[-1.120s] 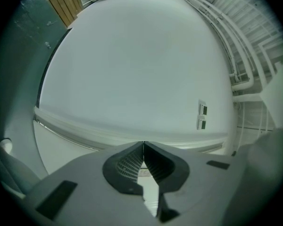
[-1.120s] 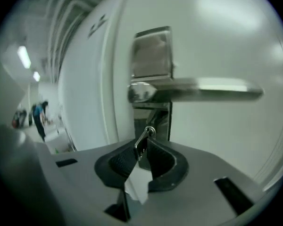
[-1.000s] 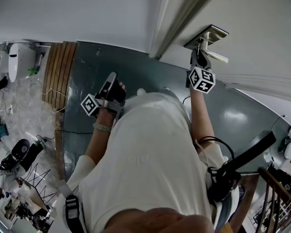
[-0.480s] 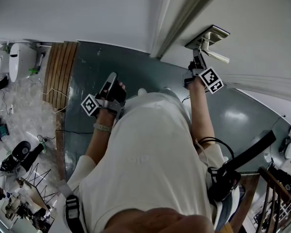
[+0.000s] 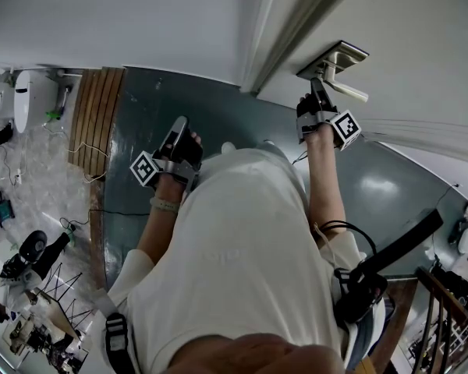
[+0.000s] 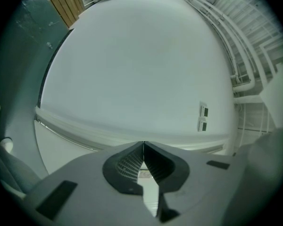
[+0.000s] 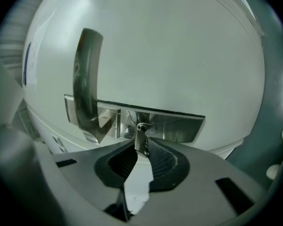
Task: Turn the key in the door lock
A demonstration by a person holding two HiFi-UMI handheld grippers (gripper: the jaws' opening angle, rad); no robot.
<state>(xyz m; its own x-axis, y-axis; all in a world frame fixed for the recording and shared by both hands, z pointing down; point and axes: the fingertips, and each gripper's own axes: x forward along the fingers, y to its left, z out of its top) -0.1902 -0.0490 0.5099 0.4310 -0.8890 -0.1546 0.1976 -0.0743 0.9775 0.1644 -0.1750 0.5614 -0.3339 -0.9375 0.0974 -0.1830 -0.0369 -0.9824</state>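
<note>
Clamping right gripper [image 7: 140, 149] fingers on key [image 7: 141, 138], seated in metal lock plate [image 7: 179, 126] near the free edge of white door [image 7: 188, 55], just beside lever handle [image 7: 86, 79]. Holding left gripper [image 6: 143, 149] well apart from the lock, fingers pressed together, nothing between, facing white wall [image 6: 132, 69].

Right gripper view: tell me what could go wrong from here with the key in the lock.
1. The right tool pinches only the outer end of the key with its very tips. More twisting could make it slip off, or bend the key in the lock.
2. The door handle juts out close beside the tool, so a wider roll might knock against it.
</note>
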